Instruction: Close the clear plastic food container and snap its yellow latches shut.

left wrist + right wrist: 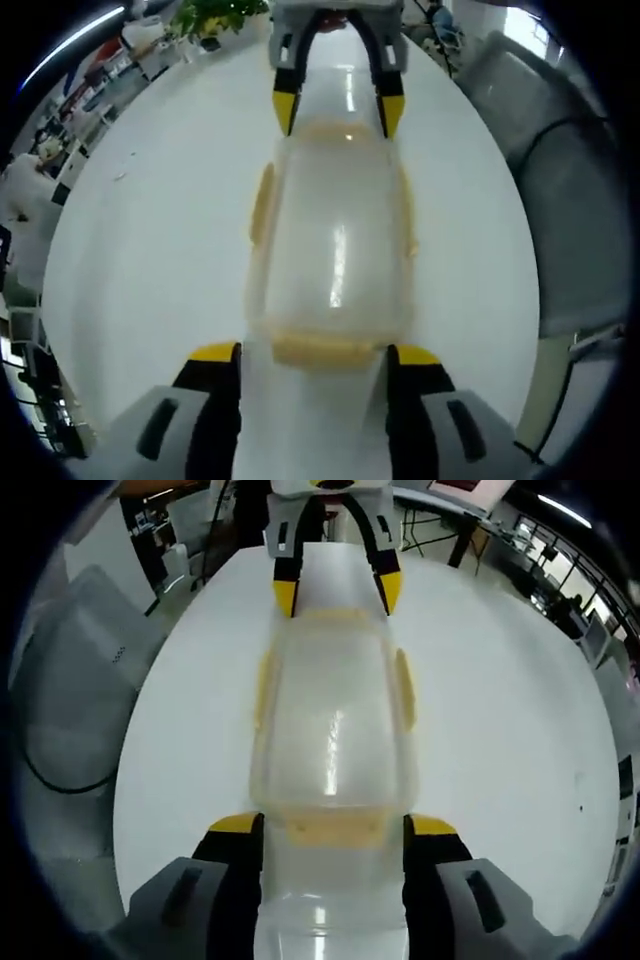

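Tools face each other across the white worktop (150, 250), level with the clear plastic food container (335, 250) lying lidded between them. Left tool (315, 355) has its jaws apart, flanking the near yellow latch (322, 350). Right tool (335, 828) likewise stands open astride the opposite end latch (335, 827), tips just beside the container ends.

A white round table (150, 250) stands beside grey chairs (560, 200) and a green plant (215, 15).

No readable text, labels, brands or numbers anywhere. Clear container (335, 250) and its yellow latches (322, 350): plain, unmarked. Background shelving clutter in left gripper view too blurred to make out any lettering.
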A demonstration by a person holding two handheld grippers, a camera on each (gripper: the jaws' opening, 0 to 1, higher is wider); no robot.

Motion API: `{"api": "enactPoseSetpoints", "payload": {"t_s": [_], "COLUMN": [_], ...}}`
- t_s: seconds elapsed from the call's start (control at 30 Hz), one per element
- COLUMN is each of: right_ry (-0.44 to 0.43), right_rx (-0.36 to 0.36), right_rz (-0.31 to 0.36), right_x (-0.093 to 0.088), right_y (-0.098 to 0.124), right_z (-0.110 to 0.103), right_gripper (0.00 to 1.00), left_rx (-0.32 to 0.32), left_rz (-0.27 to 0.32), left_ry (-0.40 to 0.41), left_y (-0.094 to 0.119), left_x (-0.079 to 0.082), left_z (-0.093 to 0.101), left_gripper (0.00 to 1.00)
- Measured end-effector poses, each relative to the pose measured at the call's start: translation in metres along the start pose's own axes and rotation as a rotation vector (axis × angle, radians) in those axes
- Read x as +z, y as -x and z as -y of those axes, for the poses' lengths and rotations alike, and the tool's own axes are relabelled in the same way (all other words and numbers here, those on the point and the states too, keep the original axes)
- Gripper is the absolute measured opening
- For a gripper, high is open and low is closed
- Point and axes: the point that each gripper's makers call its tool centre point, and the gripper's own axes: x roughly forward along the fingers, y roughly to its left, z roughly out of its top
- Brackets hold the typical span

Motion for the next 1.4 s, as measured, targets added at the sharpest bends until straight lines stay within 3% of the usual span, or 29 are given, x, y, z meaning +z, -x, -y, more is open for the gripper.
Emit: {"api": "enactPoseSetpoints", "payload": {"t_s": [0.17,0.47,0.63,0.87,0.97,1.4], "right_ry": [0.001,-0.004,0.007,0.009,0.023,0.017], "right_rx": [-0.002,0.008,0.022,0.032,0.030,0.023], "right_rz": [-0.006,-0.023,-0.043,-0.063,-0.082,-0.129], "right_x": [0.0001,0.0003,-0.0004,-0.0010,-0.0032,-0.0050], "right_y": [0.0001,-0.0002,-0.0008,-0.0002,0.0010,-0.0049], "right_z": [0.0022,0.0013,0.0006,-0.0004,0.0007,0.0017], "right_gripper": [0.47,0.47,0.47,0.45,0.38,0.38], "left_rx": [-0.031,-0.100,-0.103,-0.108,-0.110,-0.114], "left_rz": [0.001,-0.012,-0.020,-0.027,-0.029,-0.043], "left_ry": [0.010,0.039,0.022,0.011,0.002,-0.004], "left_y": [-0.0011,-0.0029,-0.0034,-0.0030,-0.0029,-0.0038], "left_x": [-0.0006,-0.0025,-0.0026,-0.0026,-0.0023,-0.0025], "left_z": [0.0031,0.0105,0.0069,0.0078,0.0079,0.0081], "left_gripper": [0.50,0.42,0.35,0.35,0.35,0.35]}}
